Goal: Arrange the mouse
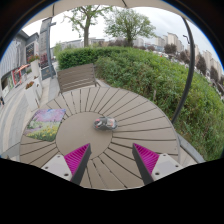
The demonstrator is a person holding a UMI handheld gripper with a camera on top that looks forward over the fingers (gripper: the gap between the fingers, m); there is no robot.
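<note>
A small grey mouse [105, 123] lies on a round wooden slatted table [130, 110], a little beyond my fingers and slightly left of the midline. A mouse mat with a green and purple picture [46, 125] lies on the table to the left of the mouse, apart from it. My gripper [111, 160] hovers above the near side of the table. Its two fingers with magenta pads [77, 157] stand wide apart and hold nothing.
A wooden bench [77, 76] stands beyond the table by a paved path. A green hedge [150, 70] runs along the right. A dark pole [190, 60] rises at the right. Trees and buildings stand far off.
</note>
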